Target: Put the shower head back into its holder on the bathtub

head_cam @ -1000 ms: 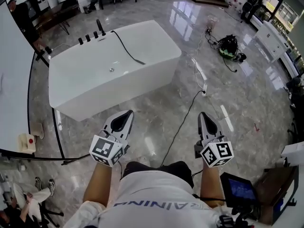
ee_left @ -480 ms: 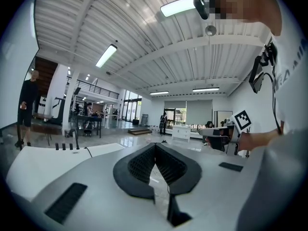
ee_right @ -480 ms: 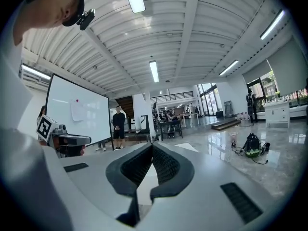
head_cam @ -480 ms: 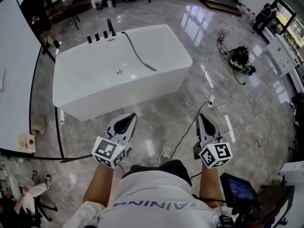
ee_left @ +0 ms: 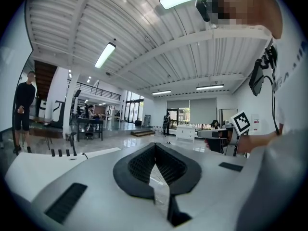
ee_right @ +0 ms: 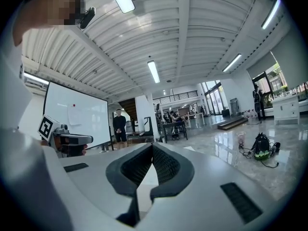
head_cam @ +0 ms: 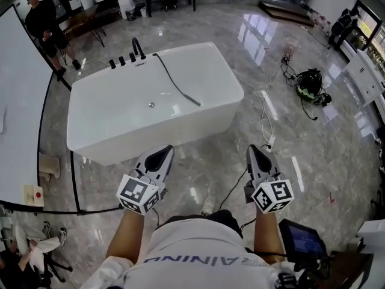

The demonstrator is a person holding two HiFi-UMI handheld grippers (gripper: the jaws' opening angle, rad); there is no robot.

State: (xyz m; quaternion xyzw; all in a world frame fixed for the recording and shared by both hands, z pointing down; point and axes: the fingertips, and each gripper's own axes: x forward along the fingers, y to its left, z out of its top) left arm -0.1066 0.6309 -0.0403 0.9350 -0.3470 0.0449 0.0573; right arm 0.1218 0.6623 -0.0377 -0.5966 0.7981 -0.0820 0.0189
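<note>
- A wide showroom hall with a glossy grey marble floor (head_cam: 201, 152). A whiteboard (head_cam: 18, 131) stands at the left, a person in black (head_cam: 45, 26) is at the far left, and a black-and-green bag (head_cam: 310, 83) lies among loose cables at the right.
- A white free-standing bathtub (head_cam: 168, 134) stands on the floor ahead of the person who holds the grippers, and well apart from both grippers.
- A black faucet (head_cam: 138, 47) and a row of black knobs (head_cam: 122, 60) sit on the tub's far left rim.
- A black hose (head_cam: 171, 80) runs from the rim beside the faucet down across the tub's inside.
- The shower head (head_cam: 194, 102) lies at the hose's end on the tub's inner surface, out of its holder.
- The left gripper (head_cam: 163, 150) is held level above the floor and points toward the tub. Its jaws are pressed together at the tips with nothing between them.
- The right gripper (head_cam: 254, 148) is level beside it, over bare floor near a white cable (head_cam: 263, 110). Its jaws are likewise closed and empty.
- Neither gripper touches anything.
</note>
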